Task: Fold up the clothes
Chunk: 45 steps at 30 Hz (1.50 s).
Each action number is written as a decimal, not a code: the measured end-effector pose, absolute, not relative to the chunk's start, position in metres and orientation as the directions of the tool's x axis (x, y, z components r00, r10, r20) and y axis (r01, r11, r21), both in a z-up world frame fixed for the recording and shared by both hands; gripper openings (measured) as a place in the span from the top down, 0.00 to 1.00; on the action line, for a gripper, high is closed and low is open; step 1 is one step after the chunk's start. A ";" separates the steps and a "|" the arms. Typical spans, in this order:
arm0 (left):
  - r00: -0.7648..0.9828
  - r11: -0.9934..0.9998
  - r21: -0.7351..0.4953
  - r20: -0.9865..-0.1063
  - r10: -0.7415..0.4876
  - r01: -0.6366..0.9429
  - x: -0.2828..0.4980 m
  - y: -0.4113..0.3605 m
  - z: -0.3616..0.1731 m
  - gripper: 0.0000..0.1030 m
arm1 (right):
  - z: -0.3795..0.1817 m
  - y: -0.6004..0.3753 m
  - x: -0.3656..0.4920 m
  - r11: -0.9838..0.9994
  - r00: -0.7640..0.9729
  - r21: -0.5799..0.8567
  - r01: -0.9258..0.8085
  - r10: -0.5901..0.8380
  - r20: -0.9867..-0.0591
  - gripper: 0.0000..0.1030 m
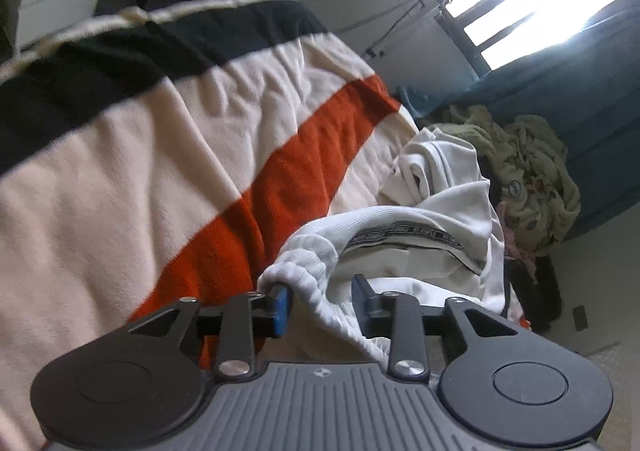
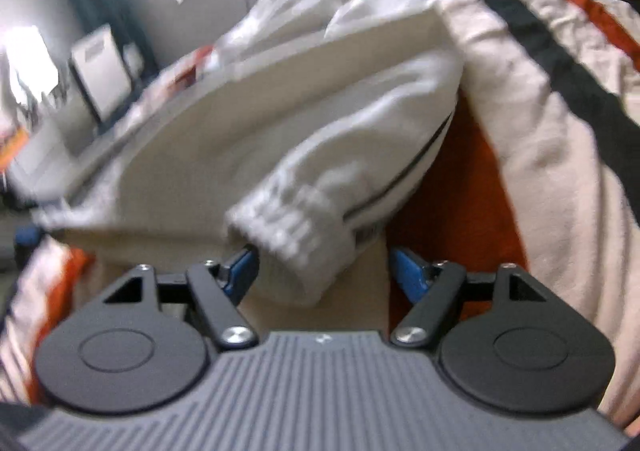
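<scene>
Fold barely begun.
Left gripper half-open around hem; right gripper wide around cuff; sweatshirt crumpled on blanket.

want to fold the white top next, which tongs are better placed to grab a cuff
Left, likely. The left tongs already have the white top's ribbed edge lying between both fingers. The right tongs stand wider, with the cuff only near one finger.

the sweatshirt lies on the striped blanket at lower right of the left wrist view, its cuff between the left gripper fingers; a clothes heap sits behind, at right.
</scene>
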State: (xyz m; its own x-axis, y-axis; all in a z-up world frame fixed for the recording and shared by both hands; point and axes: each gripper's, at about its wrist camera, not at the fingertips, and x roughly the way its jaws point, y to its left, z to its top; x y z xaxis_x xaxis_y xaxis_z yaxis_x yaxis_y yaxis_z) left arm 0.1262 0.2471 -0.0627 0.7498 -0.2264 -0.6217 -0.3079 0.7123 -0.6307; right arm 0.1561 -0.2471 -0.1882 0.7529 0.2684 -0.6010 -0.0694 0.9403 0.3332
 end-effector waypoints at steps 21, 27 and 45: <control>0.786 0.890 -0.393 -0.614 -0.068 -0.230 0.137 0.225 -0.057 0.31 | -0.199 -0.237 0.176 0.958 0.770 0.276 -0.078 0.234 -0.594 0.39; 0.745 0.928 -0.308 -0.665 -0.055 -0.207 0.158 0.219 -0.084 0.31 | -0.192 -0.254 0.166 0.914 0.826 0.405 0.003 0.226 -0.516 0.32; 0.867 0.768 -0.577 -0.494 -0.058 -0.277 0.168 0.267 -0.043 0.82 | -0.228 -0.253 0.197 0.564 0.690 0.826 -0.005 0.600 -0.405 0.39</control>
State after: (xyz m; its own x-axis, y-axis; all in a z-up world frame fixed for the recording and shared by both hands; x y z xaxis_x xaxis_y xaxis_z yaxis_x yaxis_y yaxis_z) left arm 0.1683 0.2674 -0.0430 0.8674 -0.0583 -0.4942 -0.2772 0.7682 -0.5771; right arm 0.1970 -0.2533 -0.2276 0.6900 0.5997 -0.4053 -0.0046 0.5636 0.8261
